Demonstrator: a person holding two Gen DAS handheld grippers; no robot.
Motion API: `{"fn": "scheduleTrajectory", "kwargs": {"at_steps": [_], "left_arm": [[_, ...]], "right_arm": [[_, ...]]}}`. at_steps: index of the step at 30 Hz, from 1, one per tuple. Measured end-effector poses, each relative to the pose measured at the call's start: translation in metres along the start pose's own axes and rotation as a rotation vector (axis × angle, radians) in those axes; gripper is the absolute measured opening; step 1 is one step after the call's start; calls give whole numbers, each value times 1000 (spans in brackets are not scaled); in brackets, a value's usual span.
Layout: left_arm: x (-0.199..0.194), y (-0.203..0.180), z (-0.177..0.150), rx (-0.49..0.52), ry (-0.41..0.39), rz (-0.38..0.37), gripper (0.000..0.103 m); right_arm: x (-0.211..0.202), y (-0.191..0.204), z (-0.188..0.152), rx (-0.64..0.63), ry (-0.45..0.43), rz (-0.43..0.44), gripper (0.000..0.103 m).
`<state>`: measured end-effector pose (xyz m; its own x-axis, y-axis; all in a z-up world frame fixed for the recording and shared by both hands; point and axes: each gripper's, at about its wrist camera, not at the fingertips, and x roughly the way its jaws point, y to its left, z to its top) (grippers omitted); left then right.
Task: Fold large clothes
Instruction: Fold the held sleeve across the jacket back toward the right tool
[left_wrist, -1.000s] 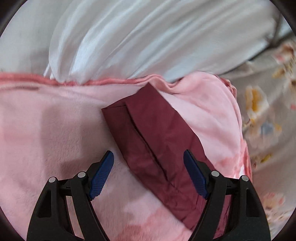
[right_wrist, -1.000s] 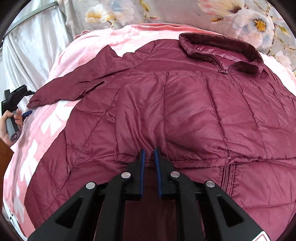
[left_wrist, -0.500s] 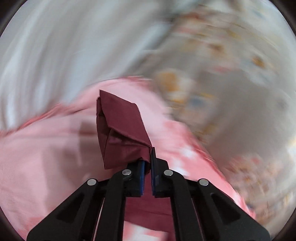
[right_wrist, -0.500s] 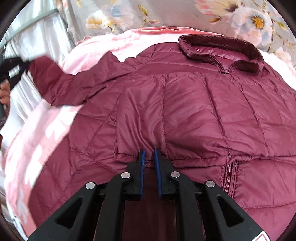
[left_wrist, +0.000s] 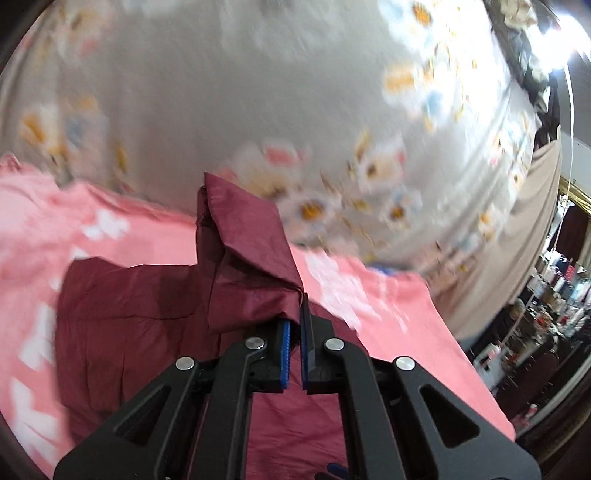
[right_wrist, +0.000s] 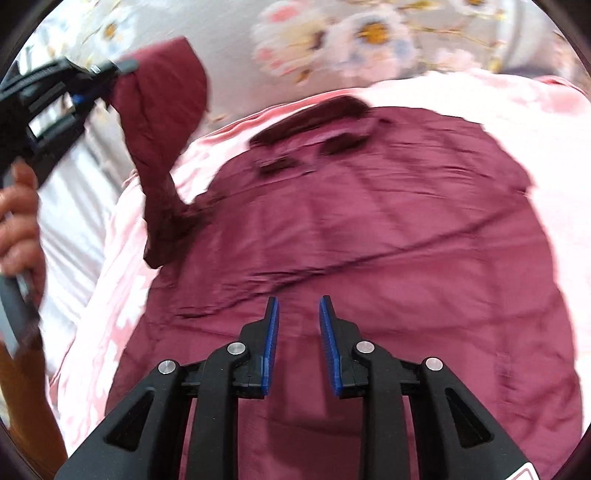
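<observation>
From the left wrist camera, the left tongs (left_wrist: 294, 334) were clamped tight on the cuff end of the sleeve (left_wrist: 251, 266), which stood lifted clear of the pink blanket (left_wrist: 388, 317) below. The rest of the maroon jacket (left_wrist: 122, 306) lay spread on that blanket, with the grey flowered sheet (left_wrist: 221, 110) blurred behind. This looked like the sleeve fold in hand: cuff pinched and raised, ready to be carried in over the body of the garment.

Over to the right wrist camera: the right tongs (right_wrist: 297, 343) had their jaws opening, blue pads apart, with nothing pinched between them; they hovered above the lower front of the jacket (right_wrist: 369, 240), and whether they brushed the fabric could not be told. The jacket lay flat on the pink blanket (right_wrist: 122, 295) on the bed, collar (right_wrist: 310, 122) at the far end. At the left edge a hand (right_wrist: 18, 221) held the left tongs (right_wrist: 90, 94) up high, and the sleeve (right_wrist: 162, 147) hung from them in a long drape down to the shoulder.

The next move, by my reckoning, called for the left side to swing that cuff across the chest and lay it down flat without dragging the shoulder, then let go. The right side was free to steady the body or go for the other sleeve.
</observation>
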<state>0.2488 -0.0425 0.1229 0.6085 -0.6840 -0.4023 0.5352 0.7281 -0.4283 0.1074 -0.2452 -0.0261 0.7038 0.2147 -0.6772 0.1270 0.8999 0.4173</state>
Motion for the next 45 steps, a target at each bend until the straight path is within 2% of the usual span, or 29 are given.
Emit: {"fn": "scheduleTrajectory", "kwargs": {"at_steps": [4,11,16,17,18,19,20,21,24,27,30,34,37,39,41,43,45], "left_arm": [[50,-13,-36,-26,108,19,2],[98,-14,-97,-52,268,51,3],[112,-7,-120,-92,323,24,7],[112,-6,-122,-99,324,19,15],[112,-6,-123,-106,326,17,32],[110,-5,-124,-121,318,13,44],[107,-5,-123,-134,304,15,68],[100,-3,-121,-153,272,18,77],[78,2,-114,-188,223,-34,82],[46,25,-106,-238,168,-16,82],[13,74,-103,-377,121,61,82],[-33,158,-106,-584,50,199,81],[-54,207,-113,-750,-3,192,81],[-58,229,-115,-823,-20,172,81],[-56,243,-118,-872,-25,148,81],[-49,249,-121,-907,-24,124,80],[-39,256,-125,-952,-28,82,77]], "right_arm": [[-11,-22,-2,21,-19,-39,24],[-11,-43,1,68,-24,-54,25],[-13,-42,11,62,-51,-49,35],[-14,-41,13,62,-58,-51,37],[-14,-41,15,63,-62,-51,43],[-14,-41,17,64,-68,-53,50],[-14,-40,18,64,-76,-56,53],[-15,-40,19,64,-82,-59,57],[-14,-40,24,67,-93,-60,62],[-11,-45,31,63,-104,-88,62],[-6,-57,44,96,-109,-105,62],[12,-69,62,142,-81,-106,62],[32,-75,71,175,-48,-102,62],[44,-76,71,192,-25,-107,57],[55,-75,71,195,3,-105,42],[60,-70,72,181,18,-109,13],[55,-63,78,164,2,-89,4]]}}
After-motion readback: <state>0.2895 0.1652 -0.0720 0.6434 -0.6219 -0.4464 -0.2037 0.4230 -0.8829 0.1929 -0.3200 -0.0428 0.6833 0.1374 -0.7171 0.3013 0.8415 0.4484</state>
